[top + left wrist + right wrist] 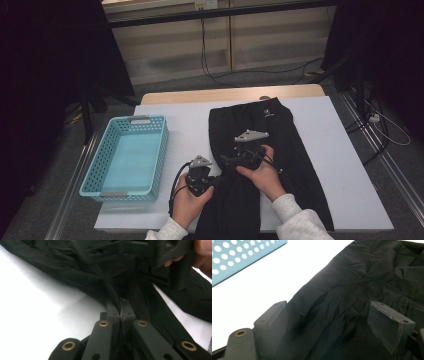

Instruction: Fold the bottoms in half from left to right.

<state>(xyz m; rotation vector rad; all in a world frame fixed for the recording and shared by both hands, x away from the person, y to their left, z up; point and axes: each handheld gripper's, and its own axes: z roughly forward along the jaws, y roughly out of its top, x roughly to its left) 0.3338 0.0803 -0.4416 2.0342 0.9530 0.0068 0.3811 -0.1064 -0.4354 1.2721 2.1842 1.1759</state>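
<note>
Two claws on black trousers [265, 150] — left claw [121, 308] pinching fabric.

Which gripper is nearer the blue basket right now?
Left. The left gripper sits just right of the blue basket, shut on the black garment; the right gripper is farther right, open over it.

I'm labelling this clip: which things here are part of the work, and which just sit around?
In the work: black garment; left tongs, shut on its fabric; right tongs, open over it.
Lying about: blue basket, empty; white table cover.
</note>
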